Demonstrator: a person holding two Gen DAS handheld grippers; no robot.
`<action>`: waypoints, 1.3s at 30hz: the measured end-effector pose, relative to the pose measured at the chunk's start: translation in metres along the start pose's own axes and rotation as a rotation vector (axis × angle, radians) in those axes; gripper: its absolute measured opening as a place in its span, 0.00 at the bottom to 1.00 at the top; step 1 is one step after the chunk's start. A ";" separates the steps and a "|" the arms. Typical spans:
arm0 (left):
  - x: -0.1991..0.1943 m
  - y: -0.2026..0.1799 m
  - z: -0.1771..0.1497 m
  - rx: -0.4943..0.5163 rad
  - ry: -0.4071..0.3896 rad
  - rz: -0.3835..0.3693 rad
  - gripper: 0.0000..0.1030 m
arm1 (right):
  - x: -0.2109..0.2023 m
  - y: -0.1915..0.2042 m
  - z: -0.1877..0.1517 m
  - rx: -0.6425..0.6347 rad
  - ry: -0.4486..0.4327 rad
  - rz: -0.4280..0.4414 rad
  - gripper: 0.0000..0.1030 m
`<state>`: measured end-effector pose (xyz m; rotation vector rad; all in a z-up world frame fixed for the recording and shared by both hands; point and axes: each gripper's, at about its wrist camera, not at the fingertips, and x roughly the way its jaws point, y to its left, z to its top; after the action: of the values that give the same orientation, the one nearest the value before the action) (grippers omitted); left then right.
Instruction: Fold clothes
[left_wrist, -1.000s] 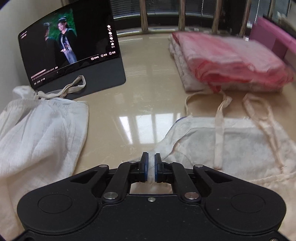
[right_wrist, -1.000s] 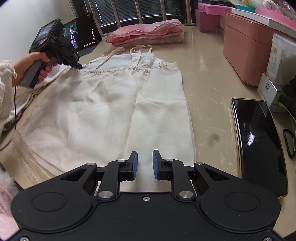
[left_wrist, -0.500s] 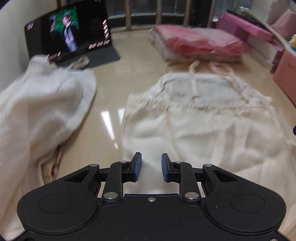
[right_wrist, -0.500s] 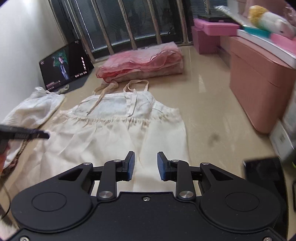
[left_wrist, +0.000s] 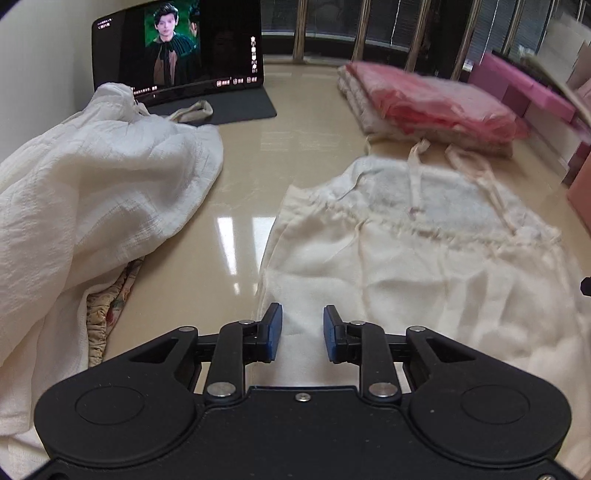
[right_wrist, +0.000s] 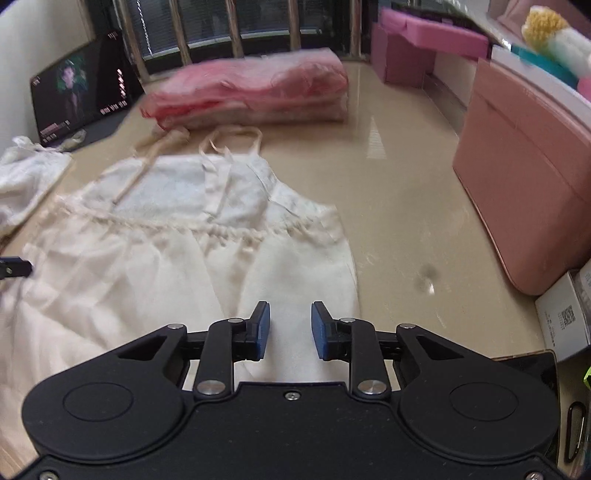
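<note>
A: Cream slip dress (right_wrist: 192, 236) lies flat on the beige tabletop (left_wrist: 240, 173), straps toward the pink folded stack (right_wrist: 255, 92).
B: Left gripper (left_wrist: 302, 326)?
A: Over the dress's left edge, jaws opening, nothing pinched between them.
B: Right gripper (right_wrist: 290, 325)?
A: Over the dress's right side, jaws apart, empty too.
B: Clutter?
A: White crumpled garment (left_wrist: 92, 192) left of the dress, tablet (left_wrist: 177, 48) behind it, pink box (right_wrist: 524, 192) on the right.

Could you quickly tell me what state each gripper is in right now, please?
Left gripper: jaws opening, holding nothing, over the cream dress.
Right gripper: open, holding nothing, also over the dress.
</note>
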<state>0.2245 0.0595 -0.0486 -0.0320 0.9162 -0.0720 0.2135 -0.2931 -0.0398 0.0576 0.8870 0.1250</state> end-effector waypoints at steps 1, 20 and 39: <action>-0.007 0.001 0.000 -0.007 -0.020 -0.006 0.49 | -0.014 0.005 0.001 -0.009 -0.037 0.017 0.37; -0.168 -0.038 -0.103 -0.016 -0.136 -0.122 1.00 | -0.184 0.091 -0.096 -0.005 -0.099 0.135 1.00; -0.178 -0.041 -0.132 -0.044 -0.093 -0.018 1.00 | -0.185 0.115 -0.137 0.020 -0.067 0.033 0.99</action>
<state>0.0096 0.0321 0.0138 -0.0841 0.8249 -0.0664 -0.0180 -0.2038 0.0281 0.0943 0.8208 0.1440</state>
